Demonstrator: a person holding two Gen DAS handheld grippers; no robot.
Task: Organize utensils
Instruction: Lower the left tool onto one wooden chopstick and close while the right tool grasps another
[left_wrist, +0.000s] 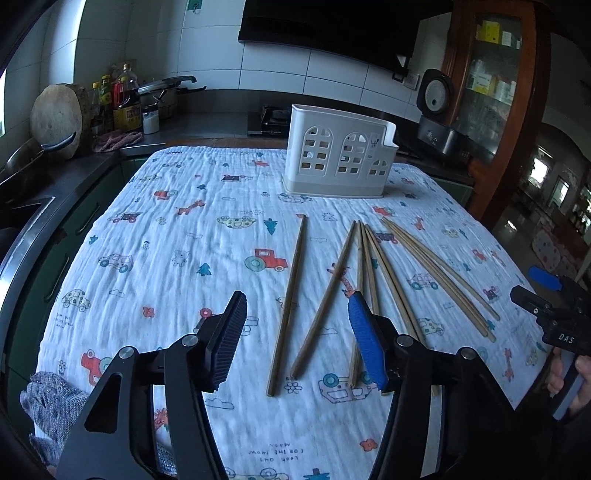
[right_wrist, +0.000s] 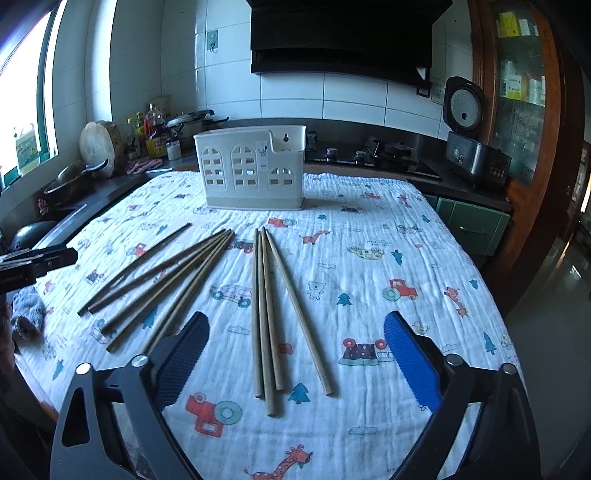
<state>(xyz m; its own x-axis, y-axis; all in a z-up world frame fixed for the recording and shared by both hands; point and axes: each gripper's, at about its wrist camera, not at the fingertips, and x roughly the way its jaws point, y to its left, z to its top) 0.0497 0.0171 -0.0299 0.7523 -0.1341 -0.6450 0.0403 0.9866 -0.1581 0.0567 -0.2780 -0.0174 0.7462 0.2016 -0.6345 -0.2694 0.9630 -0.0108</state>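
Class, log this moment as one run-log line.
left gripper: open over chopsticks | right gripper: open | holder: upright, no chopsticks seen inside

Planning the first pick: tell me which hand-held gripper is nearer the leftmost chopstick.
Left. Left hand-held gripper frames the leftmost chopstick; right hand-held gripper is beyond the other chopsticks.

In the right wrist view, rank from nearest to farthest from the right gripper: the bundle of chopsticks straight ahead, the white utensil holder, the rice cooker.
1. Chopstick bundle, on the cloth between the open jaws of the right gripper.
2. White utensil holder, upright at the cloth's far edge.
3. Rice cooker, lid up, on the far right counter.
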